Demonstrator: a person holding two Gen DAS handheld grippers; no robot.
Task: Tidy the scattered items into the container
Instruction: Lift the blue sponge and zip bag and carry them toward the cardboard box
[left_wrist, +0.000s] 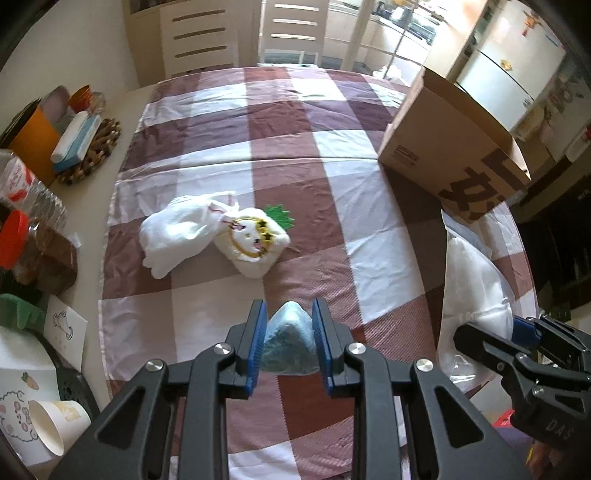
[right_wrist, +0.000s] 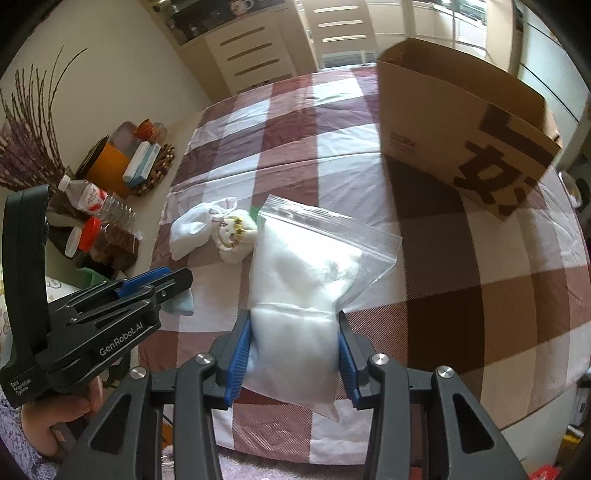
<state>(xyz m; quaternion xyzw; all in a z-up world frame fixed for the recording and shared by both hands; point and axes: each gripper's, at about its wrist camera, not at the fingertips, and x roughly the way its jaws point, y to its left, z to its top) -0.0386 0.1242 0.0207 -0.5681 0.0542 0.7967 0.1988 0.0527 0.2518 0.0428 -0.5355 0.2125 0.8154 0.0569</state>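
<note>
**Both grippers loaded over the checked cloth**

A kitchen-side worktop (left_wrist: 155, 88) draped in a maroon-and-white checked cloth (left_wrist: 332, 236), pale drawers behind. The left gripper (left_wrist: 290, 334) has its blue pads clamped on a small blue-green wedge-shaped pouch (left_wrist: 290, 343). The right gripper (right_wrist: 293, 345) is pinching a clear zip-seal plastic bag of white filling (right_wrist: 303, 280), lifted off the cloth. The open brown cardboard box with dark lettering (right_wrist: 461, 136) stands at the far right. Out in the middle of the cloth, a crumpled white cloth bag (left_wrist: 177, 229) lies touching a white plush cushion with a cartoon face (left_wrist: 255, 243).
</note>
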